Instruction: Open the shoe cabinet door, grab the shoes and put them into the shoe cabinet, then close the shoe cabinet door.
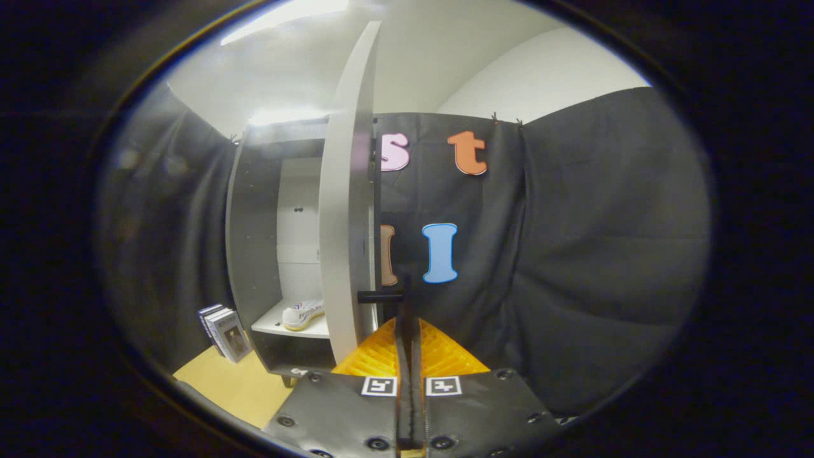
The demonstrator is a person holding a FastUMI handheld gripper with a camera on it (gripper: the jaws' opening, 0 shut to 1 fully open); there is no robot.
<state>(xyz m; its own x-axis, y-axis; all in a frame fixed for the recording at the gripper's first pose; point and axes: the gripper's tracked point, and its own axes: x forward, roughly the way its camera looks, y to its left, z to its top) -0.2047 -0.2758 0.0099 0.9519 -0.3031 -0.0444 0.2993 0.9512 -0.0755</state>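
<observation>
White cabinet door [348, 210] stands open, edge-on; the gripper [407, 318] jaws look pressed together at its dark handle [379, 296]. One shoe [303, 314] sits on the shelf [273, 326] inside.

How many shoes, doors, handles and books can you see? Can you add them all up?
Shoes: 1, the white shoe on the cabinet shelf.
Doors: 1, the open door.
Handles: 1, the dark handle at the tips of the closed gripper.
Books: about 3, standing beside the cabinet.
Total: 6
</observation>
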